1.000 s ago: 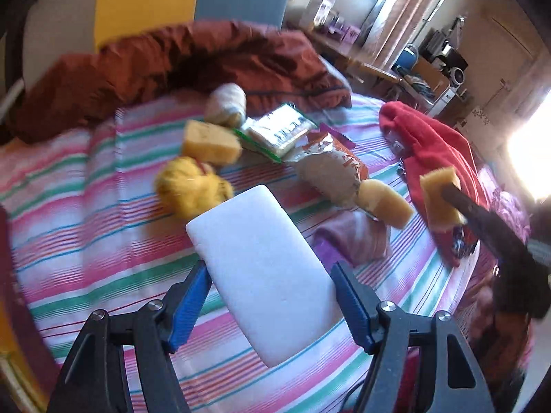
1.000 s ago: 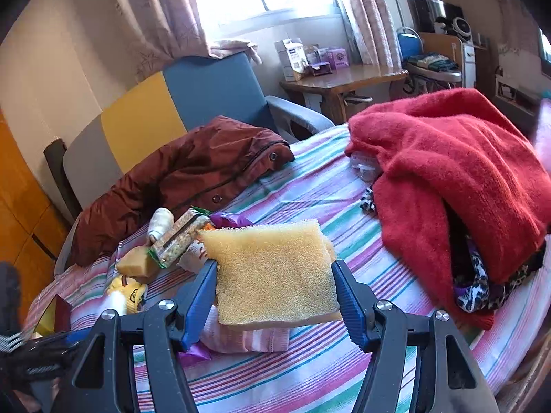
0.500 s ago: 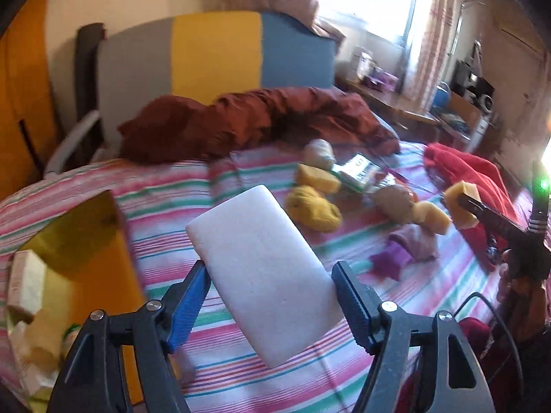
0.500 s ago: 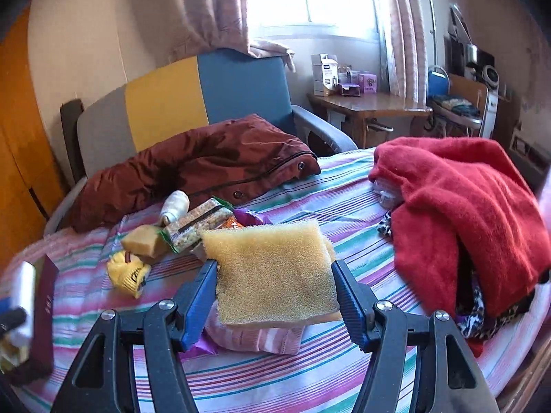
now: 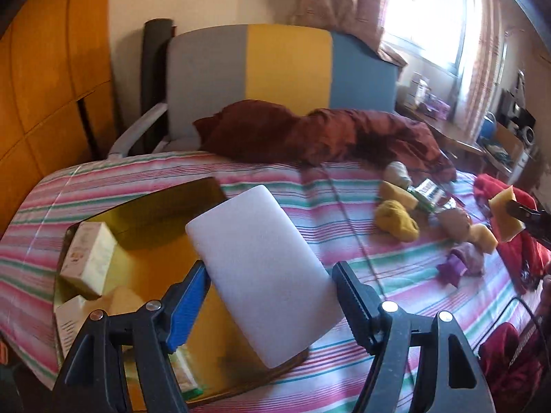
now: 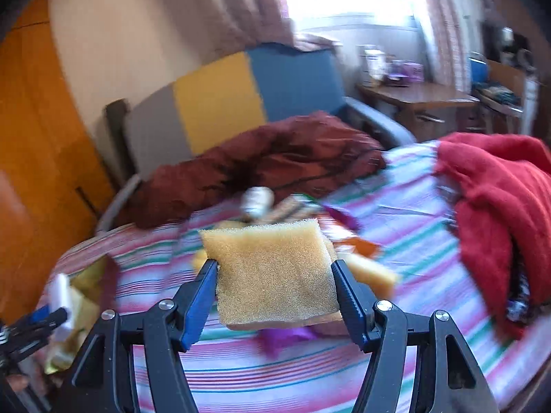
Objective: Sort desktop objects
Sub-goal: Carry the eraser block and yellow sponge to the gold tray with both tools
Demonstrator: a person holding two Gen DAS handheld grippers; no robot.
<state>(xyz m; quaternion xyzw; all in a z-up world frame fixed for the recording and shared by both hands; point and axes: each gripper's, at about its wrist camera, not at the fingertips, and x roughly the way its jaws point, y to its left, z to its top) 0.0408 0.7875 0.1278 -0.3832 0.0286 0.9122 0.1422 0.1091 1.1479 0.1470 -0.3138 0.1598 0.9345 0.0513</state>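
My left gripper (image 5: pixel 269 272) is shut on a white foam block (image 5: pixel 261 268) and holds it tilted above a gold box (image 5: pixel 155 203). Inside the box lie a cream carton (image 5: pixel 89 258) and other pale items. In the right wrist view my right gripper (image 6: pixel 275 268) is shut on a yellow sponge (image 6: pixel 275 275) above the striped bed (image 6: pixel 396 213). That sponge (image 5: pixel 503 211) also shows at the far right of the left wrist view. Loose on the bed lie a yellow cloth (image 5: pixel 396 223), another sponge (image 5: pixel 396 192), a snack packet (image 5: pixel 430 192) and a purple cloth (image 5: pixel 463 265).
A brown jacket (image 5: pixel 327 134) lies across the back of the bed before a grey, yellow and blue armchair (image 5: pixel 286 65). A red blanket (image 6: pixel 499 206) is heaped at the right. A wooden desk (image 6: pixel 413 96) stands by the window and orange cupboards (image 5: pixel 44 86) at the left.
The left gripper has swung left with the white block, from over the loose items to over the gold box. The right gripper has moved left with its sponge, and its view is blurred.
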